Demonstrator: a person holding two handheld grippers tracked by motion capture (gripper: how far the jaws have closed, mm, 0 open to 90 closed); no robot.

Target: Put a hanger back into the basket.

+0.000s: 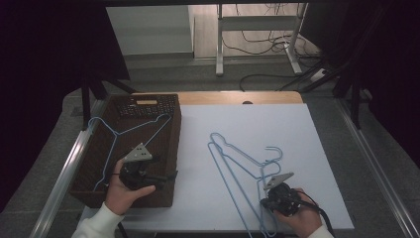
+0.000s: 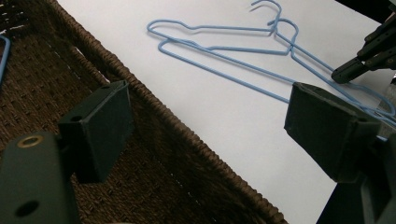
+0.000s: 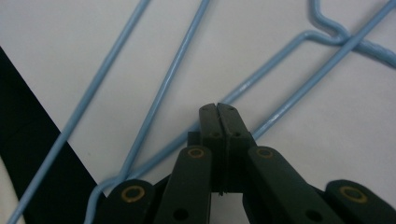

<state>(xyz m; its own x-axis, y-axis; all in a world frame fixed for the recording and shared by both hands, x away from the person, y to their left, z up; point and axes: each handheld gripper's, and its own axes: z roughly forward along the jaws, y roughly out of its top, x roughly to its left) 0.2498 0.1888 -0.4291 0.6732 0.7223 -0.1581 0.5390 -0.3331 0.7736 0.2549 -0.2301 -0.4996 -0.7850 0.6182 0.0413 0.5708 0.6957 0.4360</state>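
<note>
Gripping looks like the step in hand: the right gripper [image 1: 278,191], low at the near edge of the white tabletop [image 1: 297,148], has its fingers [image 3: 218,122] pressed together right at a wire of the loose blue hangers [image 1: 237,166]. Whether the wire is truly pinched between them I cannot tell, since the closed tips hide the contact. 2 hangers seem to lie overlapped there, hooks toward the right. 1 more blue hanger [image 1: 124,136] already rests inside the brown woven basket [image 1: 171,148] at the left. The left gripper [image 1: 136,173] hangs over the basket's near end, its fingers [image 2: 100,128] spread wide with nothing between them. Next, I judge, the right hand must lift 1 hanger free without dragging its neighbour, then carry it left over the basket rim. No brand, label or writing is readable anywhere.
</note>
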